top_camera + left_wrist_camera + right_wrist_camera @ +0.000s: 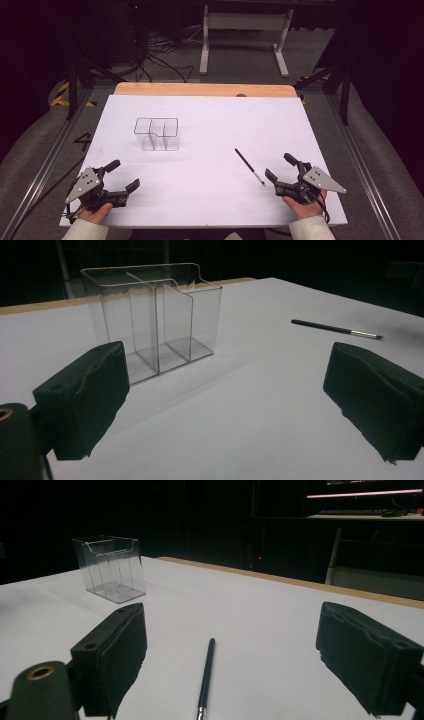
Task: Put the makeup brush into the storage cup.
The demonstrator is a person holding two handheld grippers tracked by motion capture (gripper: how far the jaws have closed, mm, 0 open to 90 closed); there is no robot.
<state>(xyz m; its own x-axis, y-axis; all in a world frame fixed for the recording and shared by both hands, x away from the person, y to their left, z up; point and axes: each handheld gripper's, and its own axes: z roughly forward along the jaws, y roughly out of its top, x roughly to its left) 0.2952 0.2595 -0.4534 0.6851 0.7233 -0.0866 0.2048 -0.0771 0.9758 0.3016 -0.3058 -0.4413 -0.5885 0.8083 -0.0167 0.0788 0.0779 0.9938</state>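
Two grippers sit at the near edge of the white table [210,200], both empty. Starting at your left: the left gripper [123,175] rests low near the near-left corner, jaws spread wide with nothing between them; in the left gripper view its pads [85,400] frame bare table. Just beyond it, toward the middle-left of the sheet, stands the clear organizer [156,133], upright, divided into compartments, all of them looking empty; it is well apart from either gripper. Moving right across open table you come to the black pen [249,166], lying flat on a diagonal, silver-banded end toward you and near the right gripper [280,167], far end pointing up-left. The right gripper's jaws also stand apart, and in the right gripper view the pen [205,677] lies on the table between and ahead of the pads, not touched. Judgement on handling: the pen is light, stiff, thin and smooth, so it will likely roll or skid if you nudge it from one side. Take it across the barrel near the middle, jaws square to its length, coming straight down so both pads meet it together. The organizer looks like thin rigid plastic, light enough to slide if bumped.
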